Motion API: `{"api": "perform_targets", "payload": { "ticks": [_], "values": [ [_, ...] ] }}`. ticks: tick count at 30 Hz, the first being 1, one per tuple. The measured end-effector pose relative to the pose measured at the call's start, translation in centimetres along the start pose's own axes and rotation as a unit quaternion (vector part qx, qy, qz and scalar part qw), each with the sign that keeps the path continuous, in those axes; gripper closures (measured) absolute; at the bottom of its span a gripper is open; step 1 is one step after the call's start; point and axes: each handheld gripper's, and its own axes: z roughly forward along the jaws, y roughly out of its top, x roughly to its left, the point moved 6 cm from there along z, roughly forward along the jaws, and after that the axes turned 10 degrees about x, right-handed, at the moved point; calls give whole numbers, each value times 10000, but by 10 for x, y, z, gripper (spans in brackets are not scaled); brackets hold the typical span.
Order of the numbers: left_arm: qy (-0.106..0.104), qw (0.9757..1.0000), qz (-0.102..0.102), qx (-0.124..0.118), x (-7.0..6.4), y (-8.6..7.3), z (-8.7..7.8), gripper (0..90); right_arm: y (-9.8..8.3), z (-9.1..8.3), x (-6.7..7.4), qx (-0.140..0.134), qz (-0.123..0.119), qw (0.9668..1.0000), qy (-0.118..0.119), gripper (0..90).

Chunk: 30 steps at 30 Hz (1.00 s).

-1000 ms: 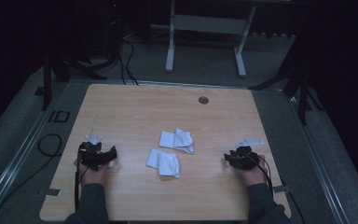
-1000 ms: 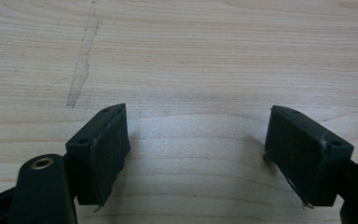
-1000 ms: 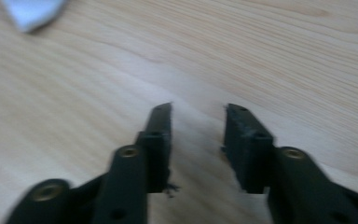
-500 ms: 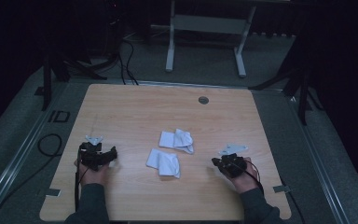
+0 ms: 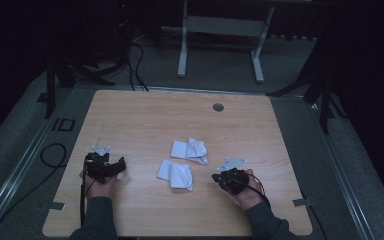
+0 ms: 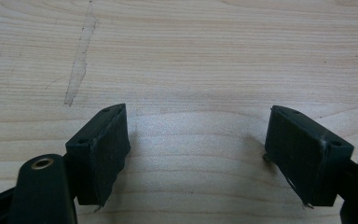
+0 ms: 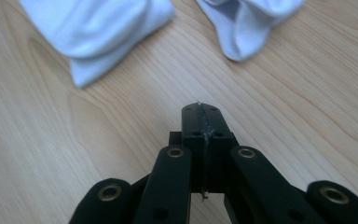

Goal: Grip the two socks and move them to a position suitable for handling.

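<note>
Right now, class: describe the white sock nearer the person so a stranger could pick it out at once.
On the wooden table, find two white socks at the middle. The nearer sock lies just left of the right tool. Unlike the farther sock, it sits closer to the person's edge.

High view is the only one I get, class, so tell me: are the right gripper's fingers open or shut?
Observer: Shut. In the right gripper view the right gripper has its fingers pressed together with nothing between them.
Operator: What lies ahead of them?
Observer: In that view a left white cloth and a right white cloth lie ahead on the wood, both apart from the tips.
Operator: And the left gripper?
Observer: In its own view the left gripper is open wide, with bare table between its fingers.
</note>
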Motion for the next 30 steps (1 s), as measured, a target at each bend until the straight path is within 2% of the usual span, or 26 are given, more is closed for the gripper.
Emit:
{"api": "perform_targets", "payload": {
  "ticks": [11,18,25,29,30],
  "values": [
    [-3,10000,-5,2,0,0,0,217,28,3,26,-137,-362,9991,164,895],
    [-8,10000,2,1,0,0,0,217,53,6,47,-280,-543,9976,324,895],
    [-10,10000,3,-2,0,0,0,217,74,9,63,-351,-741,9960,363,894],
    [-11,10000,4,-4,0,0,0,217,86,16,69,-333,-813,9954,380,894],
    [-12,10000,4,-5,0,0,0,217,89,22,71,-280,-785,9956,423,894]
  ]
}}
